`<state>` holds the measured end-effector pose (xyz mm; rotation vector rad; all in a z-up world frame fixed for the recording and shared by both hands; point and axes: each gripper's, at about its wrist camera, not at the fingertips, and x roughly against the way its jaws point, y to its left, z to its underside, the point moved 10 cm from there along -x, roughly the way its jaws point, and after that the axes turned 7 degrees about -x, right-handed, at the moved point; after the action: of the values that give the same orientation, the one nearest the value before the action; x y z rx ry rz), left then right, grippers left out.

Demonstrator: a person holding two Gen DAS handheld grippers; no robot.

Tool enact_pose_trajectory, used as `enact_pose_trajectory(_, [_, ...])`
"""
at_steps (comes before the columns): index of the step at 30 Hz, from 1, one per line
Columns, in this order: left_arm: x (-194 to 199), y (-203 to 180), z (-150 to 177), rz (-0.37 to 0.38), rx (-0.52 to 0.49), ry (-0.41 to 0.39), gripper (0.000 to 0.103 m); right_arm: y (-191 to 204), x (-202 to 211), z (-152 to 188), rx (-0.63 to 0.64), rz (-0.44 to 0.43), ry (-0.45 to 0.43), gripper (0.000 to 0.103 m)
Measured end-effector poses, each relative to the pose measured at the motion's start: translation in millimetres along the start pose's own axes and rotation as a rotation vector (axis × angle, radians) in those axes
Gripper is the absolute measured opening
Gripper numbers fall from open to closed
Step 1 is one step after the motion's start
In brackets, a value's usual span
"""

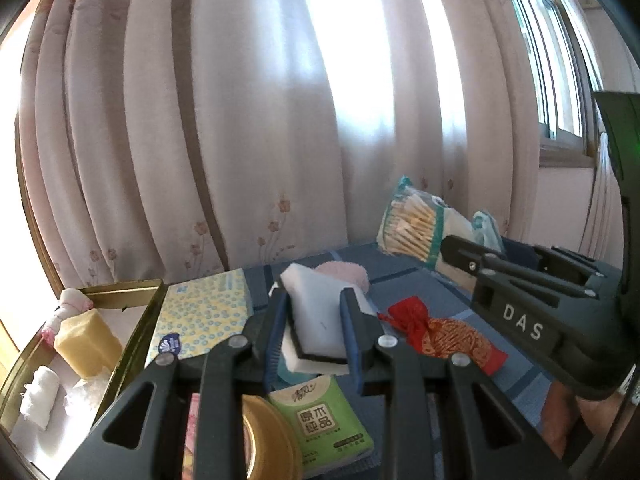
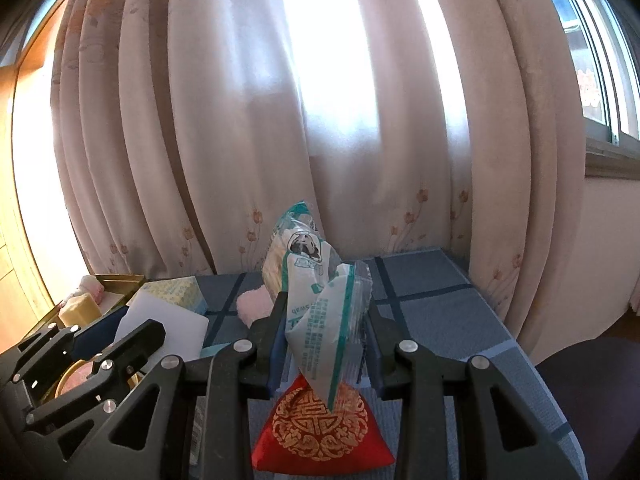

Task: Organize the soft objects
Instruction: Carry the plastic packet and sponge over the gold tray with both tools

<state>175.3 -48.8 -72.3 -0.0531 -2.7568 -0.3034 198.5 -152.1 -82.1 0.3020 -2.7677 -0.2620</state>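
Observation:
In the left wrist view my left gripper (image 1: 314, 332) is shut on a white sponge block (image 1: 316, 308) with a dark layer, held above the blue checked tablecloth (image 1: 440, 292). My right gripper (image 1: 500, 246) reaches in from the right, clamped on a bag of cotton swabs (image 1: 408, 224). In the right wrist view the right gripper (image 2: 326, 320) pinches that crinkled swab bag (image 2: 316, 300) upright between its pads, over a red and gold pouch (image 2: 320, 428). At the left, the left gripper (image 2: 112, 332) holds the white sponge (image 2: 164, 320).
A gold tray (image 1: 132, 288) at the left holds a yellow sponge (image 1: 86, 340) and white rolls (image 1: 40, 396). A dotted tissue pack (image 1: 200, 312), a green tissue pack (image 1: 324, 420), a pink puff (image 1: 348, 272), the red pouch (image 1: 440, 336) and a gold lid (image 1: 264, 440) lie on the cloth. Curtains (image 1: 240, 140) hang behind.

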Motion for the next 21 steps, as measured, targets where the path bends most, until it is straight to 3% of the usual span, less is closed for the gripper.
enact_pose_trajectory(21, [23.7, 14.7, -5.7, -0.012, 0.068, -0.121, 0.026, 4.7, 10.8, -5.3, 0.044, 0.022, -0.077, 0.036])
